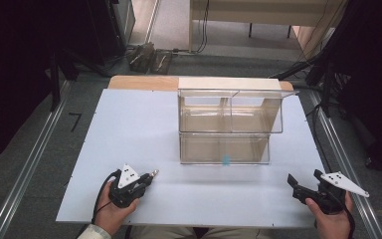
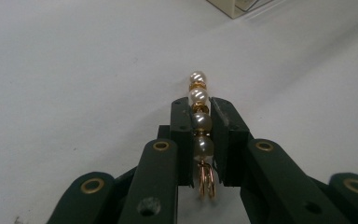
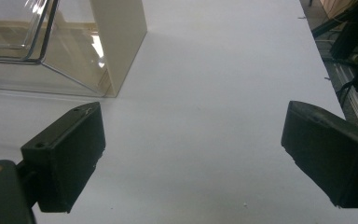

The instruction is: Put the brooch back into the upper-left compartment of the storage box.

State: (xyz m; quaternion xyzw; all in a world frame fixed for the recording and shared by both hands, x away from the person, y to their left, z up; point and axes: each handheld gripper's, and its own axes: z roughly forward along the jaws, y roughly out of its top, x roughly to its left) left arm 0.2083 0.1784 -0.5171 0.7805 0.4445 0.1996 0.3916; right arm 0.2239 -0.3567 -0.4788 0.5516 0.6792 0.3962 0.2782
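Observation:
A string of white pearls with gold spacers and gold rings, a pearl bracelet (image 2: 199, 116), is pinched between the jaws of my left gripper (image 2: 200, 109). In the high view that gripper (image 1: 149, 177) sits near the table's front left, and the bracelet (image 1: 154, 173) pokes out of its tip. My right gripper (image 1: 303, 185) is at the front right, held just over the white table (image 1: 129, 129); its jaws stand wide apart with nothing between them (image 3: 193, 154). A clear two-tier display case (image 1: 226, 124) with a cream frame stands mid-table, beyond both grippers.
The case's lower clear front carries a small blue mark (image 1: 226, 160). Its cream side panel (image 3: 119, 42) shows at the upper left of the right gripper view. Metal rails (image 1: 25, 169) run along the floor on both sides of the table. Cables and stands sit behind it.

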